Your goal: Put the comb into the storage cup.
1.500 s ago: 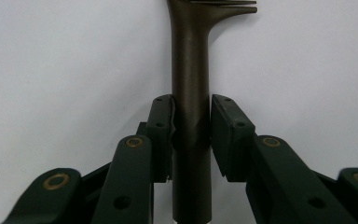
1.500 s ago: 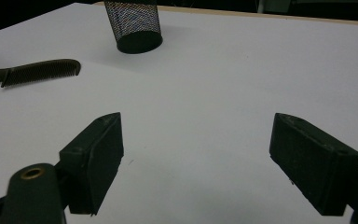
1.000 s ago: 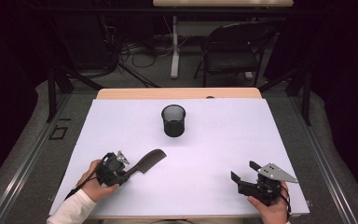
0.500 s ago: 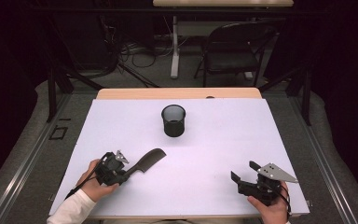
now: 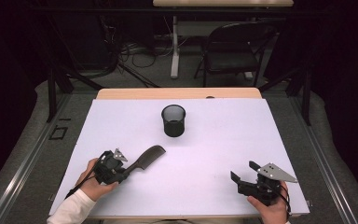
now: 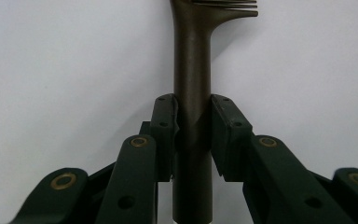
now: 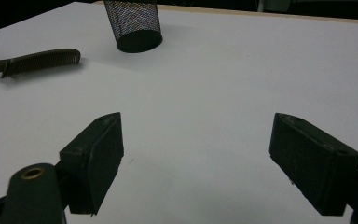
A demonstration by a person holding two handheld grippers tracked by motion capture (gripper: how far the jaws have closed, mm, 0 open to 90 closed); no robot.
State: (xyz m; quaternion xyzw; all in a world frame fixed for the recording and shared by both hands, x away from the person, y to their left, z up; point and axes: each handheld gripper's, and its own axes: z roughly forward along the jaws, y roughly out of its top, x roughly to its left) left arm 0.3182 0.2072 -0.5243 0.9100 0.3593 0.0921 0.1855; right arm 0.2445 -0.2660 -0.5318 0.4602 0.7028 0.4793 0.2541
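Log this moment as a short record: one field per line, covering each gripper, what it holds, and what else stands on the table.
left gripper: shut on the comb's handle, near the table's front left
comb: dark, lying flat on the table, teeth end pointing away from the person, toward the cup
right gripper: open, holding nothing, near the front right
mesh cup: black, upright, mid-table toward the far side, apart from the comb
table: white top, wooden far edge
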